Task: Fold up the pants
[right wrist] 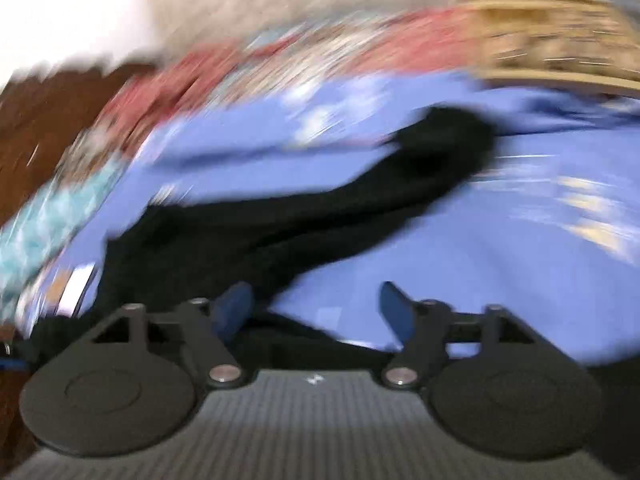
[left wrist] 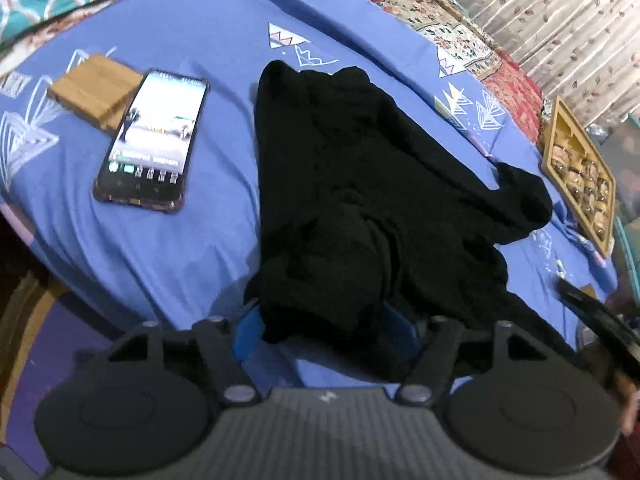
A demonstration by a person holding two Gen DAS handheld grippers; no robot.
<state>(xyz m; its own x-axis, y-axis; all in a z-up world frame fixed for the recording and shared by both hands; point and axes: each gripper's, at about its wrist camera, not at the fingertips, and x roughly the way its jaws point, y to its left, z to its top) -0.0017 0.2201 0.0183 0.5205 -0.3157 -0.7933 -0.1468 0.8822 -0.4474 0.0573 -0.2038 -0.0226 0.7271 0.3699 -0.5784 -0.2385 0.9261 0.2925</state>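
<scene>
The left hand-held gripper (left wrist: 326, 326) is clamped on a bunched edge of the black pants (left wrist: 360, 184), which lie rumpled on the blue bedsheet (left wrist: 192, 236) beside a phone (left wrist: 154, 138). The right hand-held gripper (right wrist: 316, 312) is spread apart, holding nothing, over the sheet beside the pants.

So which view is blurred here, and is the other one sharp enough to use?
Right wrist view: heavy motion blur, streaking the bedsheet and pants; only the right gripper itself is crisp. Left wrist view: mostly sharp with fisheye bending at the edges; the phone screen is bright, the black pants show little detail.
</scene>
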